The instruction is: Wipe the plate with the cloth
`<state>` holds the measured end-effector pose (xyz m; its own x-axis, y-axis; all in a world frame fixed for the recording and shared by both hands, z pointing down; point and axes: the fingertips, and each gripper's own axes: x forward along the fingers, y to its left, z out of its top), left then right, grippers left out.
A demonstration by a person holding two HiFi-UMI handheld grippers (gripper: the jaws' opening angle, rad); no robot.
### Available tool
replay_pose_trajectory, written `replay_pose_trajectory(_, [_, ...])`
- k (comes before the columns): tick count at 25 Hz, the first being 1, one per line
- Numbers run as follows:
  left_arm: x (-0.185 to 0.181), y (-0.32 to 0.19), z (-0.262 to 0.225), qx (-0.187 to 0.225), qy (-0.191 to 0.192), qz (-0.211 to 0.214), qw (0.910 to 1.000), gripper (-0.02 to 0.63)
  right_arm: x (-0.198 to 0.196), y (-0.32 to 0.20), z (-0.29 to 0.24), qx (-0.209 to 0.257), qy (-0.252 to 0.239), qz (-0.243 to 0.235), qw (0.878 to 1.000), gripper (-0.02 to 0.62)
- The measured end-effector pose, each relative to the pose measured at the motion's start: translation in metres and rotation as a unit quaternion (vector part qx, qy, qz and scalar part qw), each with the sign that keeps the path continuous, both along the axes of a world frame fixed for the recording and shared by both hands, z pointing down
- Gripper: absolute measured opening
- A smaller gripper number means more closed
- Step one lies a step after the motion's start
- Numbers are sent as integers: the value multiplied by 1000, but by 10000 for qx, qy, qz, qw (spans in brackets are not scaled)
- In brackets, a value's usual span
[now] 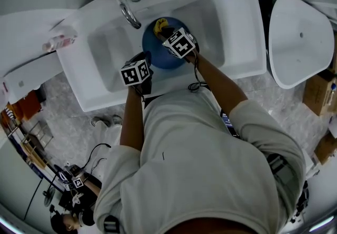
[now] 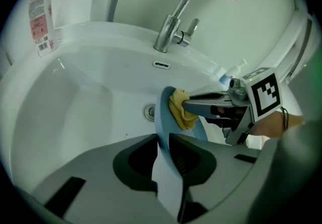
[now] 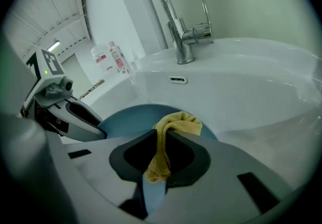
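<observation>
Left tool [image 2: 162, 148] is clamping the blue plate [image 2: 162, 116] upright inside the sink [image 2: 75, 107]; right tool [image 3: 158, 151] is pinching the yellow cloth [image 3: 177, 123] against it.

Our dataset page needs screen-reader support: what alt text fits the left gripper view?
The left gripper grips the rim of a blue plate held on edge in a white sink, while the right gripper presses a yellow cloth against the plate's face. A chrome faucet stands behind.

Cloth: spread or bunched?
Bunched: the yellow cloth is pinched as a wad between the right gripper's jaws, pressed against the blue plate.
</observation>
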<state>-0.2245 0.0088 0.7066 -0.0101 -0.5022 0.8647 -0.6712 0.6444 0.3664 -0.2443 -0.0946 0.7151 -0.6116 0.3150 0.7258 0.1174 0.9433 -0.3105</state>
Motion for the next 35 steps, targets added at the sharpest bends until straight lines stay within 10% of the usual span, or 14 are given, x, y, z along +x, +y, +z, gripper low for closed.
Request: replay_pose_trajectory(35, [4, 20, -8, -59, 183, -608, 9980, 86, 64, 109, -16, -1197, 1, -2249, 9670, 52])
